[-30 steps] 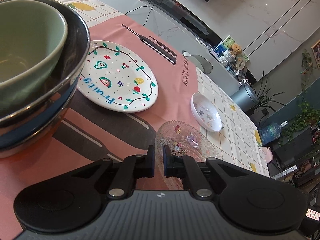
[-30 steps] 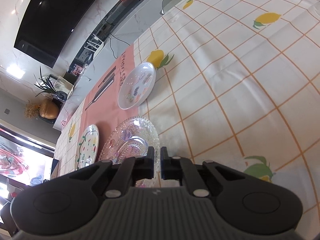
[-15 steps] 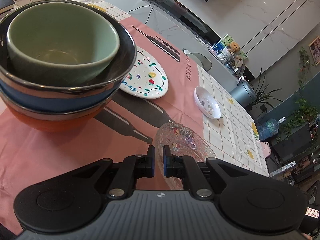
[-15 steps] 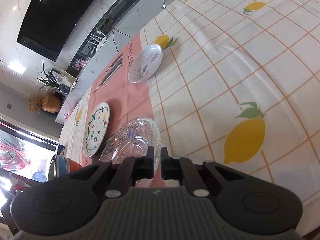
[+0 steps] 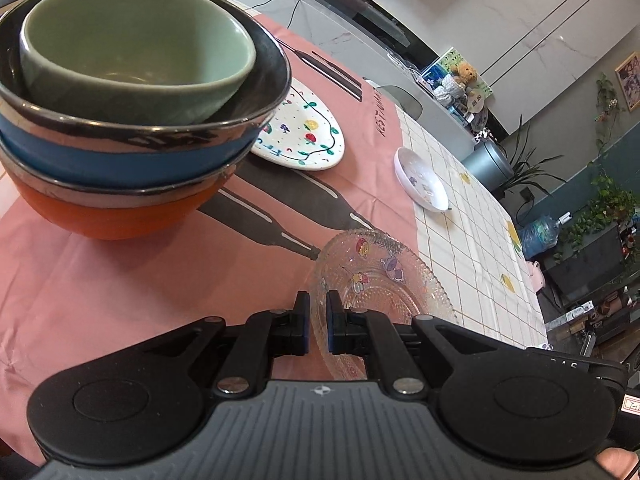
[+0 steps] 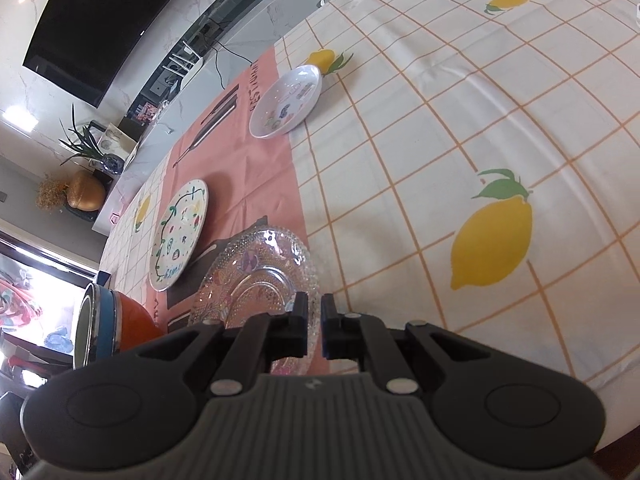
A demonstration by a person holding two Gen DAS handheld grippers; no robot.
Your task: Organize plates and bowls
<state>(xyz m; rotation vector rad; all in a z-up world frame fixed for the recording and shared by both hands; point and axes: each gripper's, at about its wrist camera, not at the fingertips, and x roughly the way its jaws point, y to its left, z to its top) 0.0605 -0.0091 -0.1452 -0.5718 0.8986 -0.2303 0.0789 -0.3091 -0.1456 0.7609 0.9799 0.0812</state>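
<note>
Left cam, upper left of frame: I see the bowl stack (image 5: 132,120) on the pink runner (image 5: 100,280). Green bowl (image 5: 136,44) sits inside the blue bowl (image 5: 120,156), which sits inside the orange bowl (image 5: 112,216). Just right of the stack, partly hidden behind it, is the painted plate (image 5: 308,136), flat on the runner. Further right, mid frame, the small white dish (image 5: 422,186) straddles the runner edge and the lemon cloth (image 5: 480,248). Bottom centre: glass plate (image 5: 376,280), with its near rim passing between the fingers of my left gripper (image 5: 318,326). Jaws are nearly together with a thin slot between the pads; the rim looks pinched, plate tilted up off the runner.

Right cam, lower left of frame: the stack shows edge-on. Painted plate is at mid left, glass plate at lower centre, white dish at upper centre by a lemon print. Right gripper (image 6: 314,330) has jaws nearly together as well, narrow gap. The glass plate rim runs into that gap, so it appears clamped from this side too. Right half of the frame is cloth only.
</note>
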